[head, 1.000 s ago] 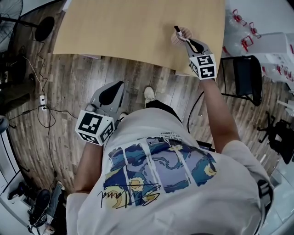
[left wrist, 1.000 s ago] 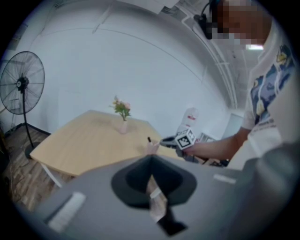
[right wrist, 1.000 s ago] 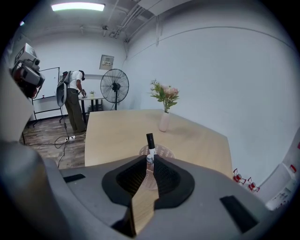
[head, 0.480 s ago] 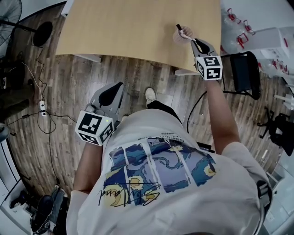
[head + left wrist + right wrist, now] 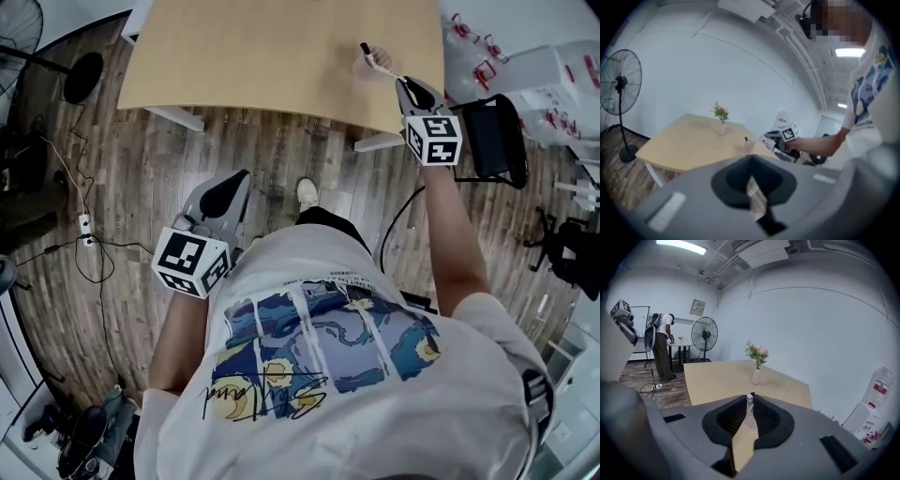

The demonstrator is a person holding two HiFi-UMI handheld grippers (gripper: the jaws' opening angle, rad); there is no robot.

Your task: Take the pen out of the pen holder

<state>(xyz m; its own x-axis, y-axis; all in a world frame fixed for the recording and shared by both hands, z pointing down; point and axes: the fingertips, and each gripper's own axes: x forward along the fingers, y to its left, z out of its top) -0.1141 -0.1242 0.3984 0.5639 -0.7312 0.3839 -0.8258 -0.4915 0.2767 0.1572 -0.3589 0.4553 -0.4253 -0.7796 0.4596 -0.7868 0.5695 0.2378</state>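
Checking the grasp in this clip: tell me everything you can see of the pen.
The pen is slim, with a light barrel and a dark far end. It lies tilted above the table near its right edge, dark end pointing away from the person. The right claw is shut on its light near end, pinched at the jaw tips. It crosses the small pale holder; whether it has left the holder cannot be told.

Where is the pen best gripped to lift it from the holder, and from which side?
Grip the pen by its upper shaft, above the pen holder rim, jaws either side, coming in level over the near right corner of the table. It stands nearly upright, so only that part shows. The right gripper is shut there.
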